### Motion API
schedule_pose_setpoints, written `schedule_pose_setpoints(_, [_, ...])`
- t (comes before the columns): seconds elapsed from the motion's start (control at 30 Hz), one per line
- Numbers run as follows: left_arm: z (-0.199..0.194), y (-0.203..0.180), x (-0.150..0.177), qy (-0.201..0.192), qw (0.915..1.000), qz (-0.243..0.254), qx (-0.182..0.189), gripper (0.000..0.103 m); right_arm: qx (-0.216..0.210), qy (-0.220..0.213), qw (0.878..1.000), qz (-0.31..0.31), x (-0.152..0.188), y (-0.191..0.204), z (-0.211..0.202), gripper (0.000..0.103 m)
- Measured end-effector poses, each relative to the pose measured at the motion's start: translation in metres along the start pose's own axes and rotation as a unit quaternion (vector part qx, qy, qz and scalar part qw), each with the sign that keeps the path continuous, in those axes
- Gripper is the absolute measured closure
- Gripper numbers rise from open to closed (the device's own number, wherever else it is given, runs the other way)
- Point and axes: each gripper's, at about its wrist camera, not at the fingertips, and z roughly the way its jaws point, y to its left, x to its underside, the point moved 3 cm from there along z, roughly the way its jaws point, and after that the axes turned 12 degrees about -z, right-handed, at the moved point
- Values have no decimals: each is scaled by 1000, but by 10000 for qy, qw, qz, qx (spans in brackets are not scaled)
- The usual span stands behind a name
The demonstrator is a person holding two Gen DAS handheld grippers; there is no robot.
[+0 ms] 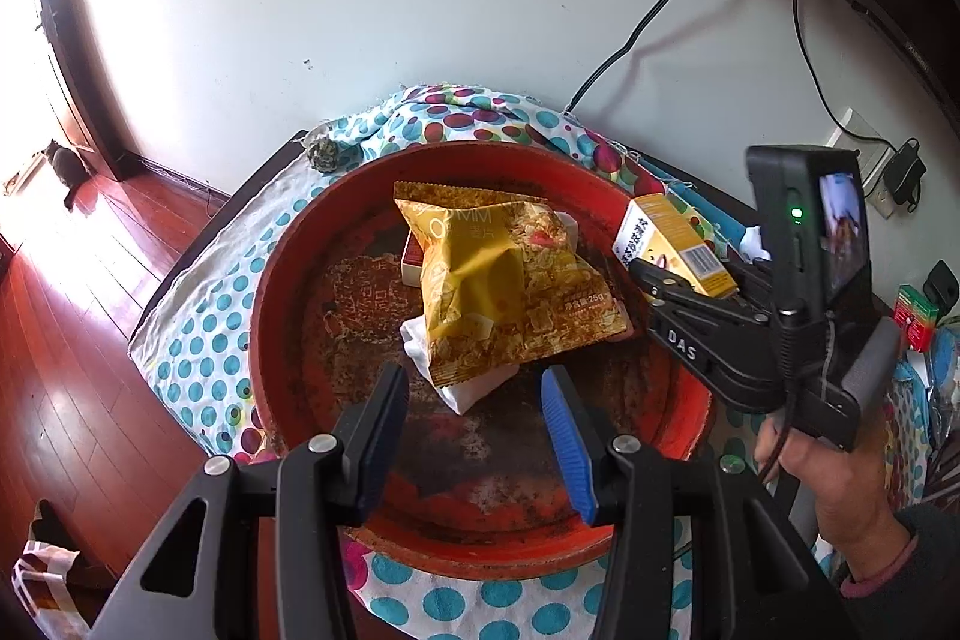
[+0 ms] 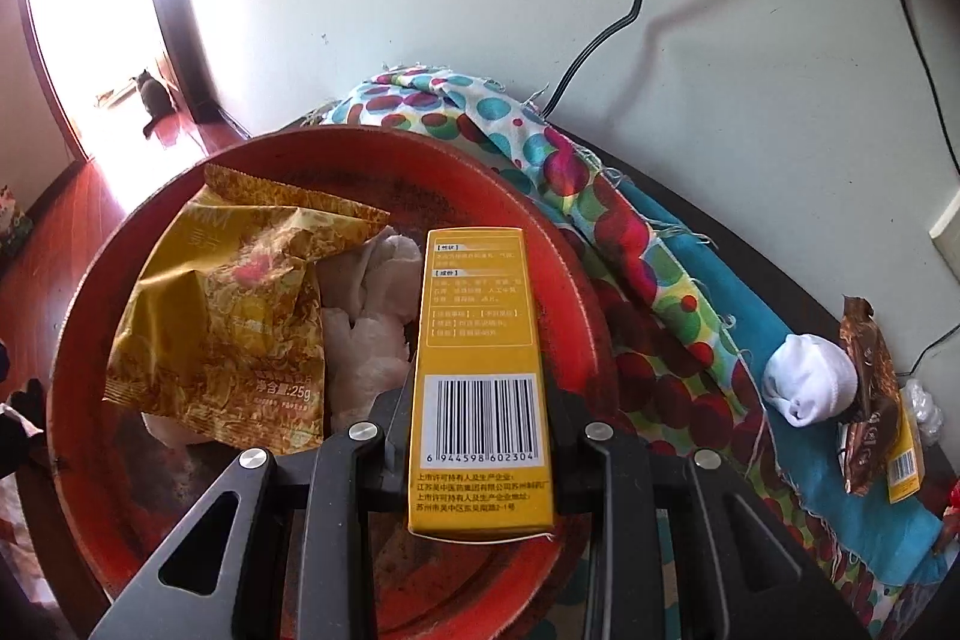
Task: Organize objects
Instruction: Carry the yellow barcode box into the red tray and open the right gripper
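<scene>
Polka-dot cloth covers the table against a pale wall, and a round red tray sits on it near the table's front edge.

At this moment the yellow medicine box is clamped between the fingers of the right gripper, barcode face up, held over the tray's right rim. From the left wrist view the same box hangs above that rim, apparently not yet set down.

Inside the tray already lie a yellow snack bag, a crumpled white cloth or tissue under it, and a small red-and-white box half hidden behind the bag near the tray's far side.

Over the tray's near part hovers the left gripper, its fingers spread apart and holding nothing.

Toward the table's right edge, on a blue cloth, a rolled white sock, a brown wrapper and another small yellow box wait outside the tray, well apart from it.

My judgement: the gathering is partly done, with three items in, one about to go in, and at least those three left to collect.
</scene>
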Motion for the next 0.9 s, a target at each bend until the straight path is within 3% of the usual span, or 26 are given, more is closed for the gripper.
schedule_pose_setpoints(0.27, [2, -6, 2, 50, 9999, 135, 32, 56, 69, 338, 9994, -50, -1, 4, 24, 74])
schedule_pose_setpoints(0.63, [8, -10, 5, 145, 9997, 211, 16, 56, 118, 493, 9987, -63, 3, 1, 33, 74])
schedule_pose_setpoints(0.7, [9, -10, 6, 165, 9997, 204, 5, 56, 45, 503, 9987, -50, 3, 2, 35, 69])
schedule_pose_setpoints(0.77, [9, -10, 6, 176, 9997, 185, 7, 56, 111, 447, 9989, -75, 3, 4, 32, 42])
schedule_pose_setpoints(0.9, [6, -11, 6, 145, 9998, 157, 8, 56, 142, 88, 9999, 40, 4, -1, 6, 36])
